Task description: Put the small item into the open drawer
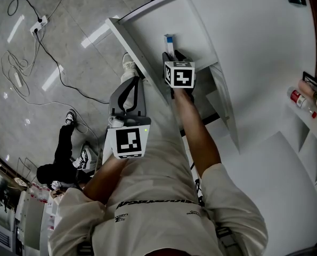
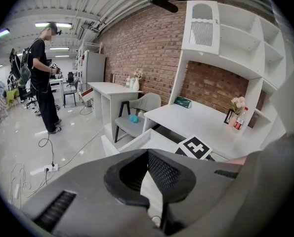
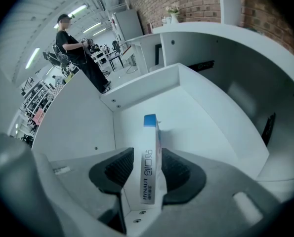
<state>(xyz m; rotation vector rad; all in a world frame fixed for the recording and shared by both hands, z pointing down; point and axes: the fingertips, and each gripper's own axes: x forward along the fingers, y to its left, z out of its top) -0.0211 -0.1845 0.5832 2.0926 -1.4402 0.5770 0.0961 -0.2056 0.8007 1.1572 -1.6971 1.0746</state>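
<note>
Right tongs stand apart inside the open drawer, with the small box upright on the drawer floor between them, apparently let go. Left tongs are together and empty. Only pulling clear seems left.

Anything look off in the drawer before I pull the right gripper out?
The small box is on end rather than flat. Its blue end points toward the drawer floor, and it leans slightly between the right gripper's open fingers, with a gap on one side. It may topple as you withdraw. Nothing looks spilled or damaged.
</note>
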